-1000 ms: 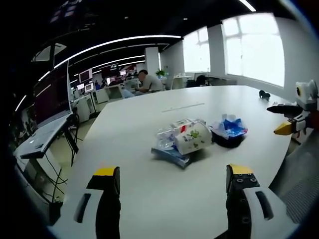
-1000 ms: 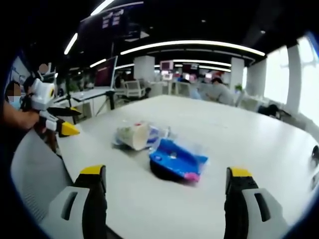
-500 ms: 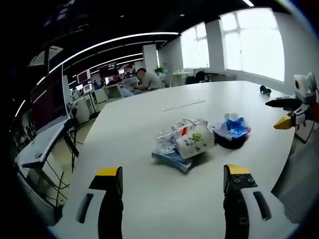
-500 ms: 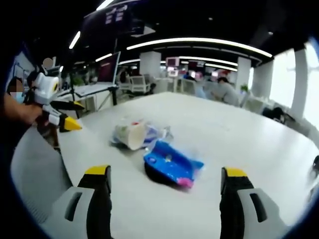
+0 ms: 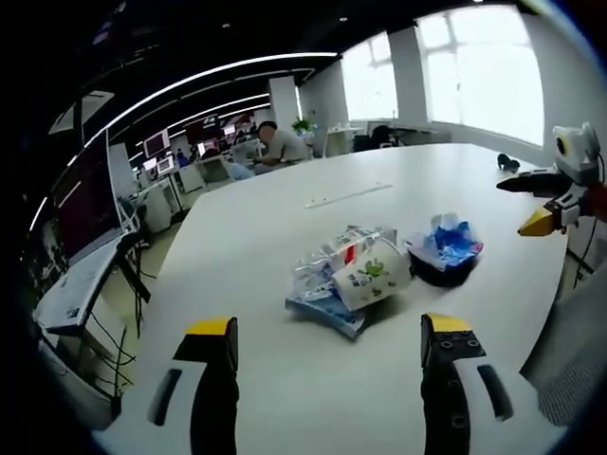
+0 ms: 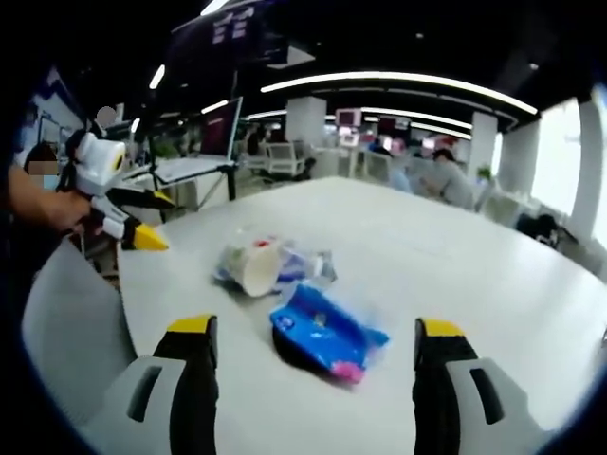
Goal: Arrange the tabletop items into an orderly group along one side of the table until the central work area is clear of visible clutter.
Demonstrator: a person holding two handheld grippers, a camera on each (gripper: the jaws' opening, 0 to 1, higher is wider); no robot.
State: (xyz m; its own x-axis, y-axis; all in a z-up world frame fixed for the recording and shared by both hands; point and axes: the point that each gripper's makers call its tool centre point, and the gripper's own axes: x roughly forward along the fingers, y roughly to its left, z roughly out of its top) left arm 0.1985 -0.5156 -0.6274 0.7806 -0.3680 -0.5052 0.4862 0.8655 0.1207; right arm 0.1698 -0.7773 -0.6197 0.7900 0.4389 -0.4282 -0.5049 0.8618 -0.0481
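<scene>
A small pile of litter lies mid-table. In the left gripper view a paper cup [image 5: 375, 275] with green print lies on its side against clear plastic wrapping [image 5: 322, 258], over a flat blue packet [image 5: 327, 308]. To its right stands a black bowl [image 5: 438, 267] with a blue wrapper [image 5: 446, 242] in it. My left gripper [image 5: 329, 327] hovers open, short of the pile. My right gripper [image 5: 542, 204] shows at the right edge. In the right gripper view the cup [image 6: 258, 270] and the blue wrapper [image 6: 327, 327] lie just ahead of my open right gripper [image 6: 316, 327]. A hand holds my left gripper [image 6: 128, 220] at the left.
The white table [image 5: 285, 218] stretches far back, with a thin pale strip [image 5: 346, 194] and a small black object [image 5: 507, 163] lying on it. Desks, monitors and seated people fill the office behind. A grey chair back [image 6: 66, 322] stands at the table's near edge.
Both cameras have shifted slightly, and the pile sits a little nearer in the right gripper view. The items on the table have not moved. Both grippers stay open.
</scene>
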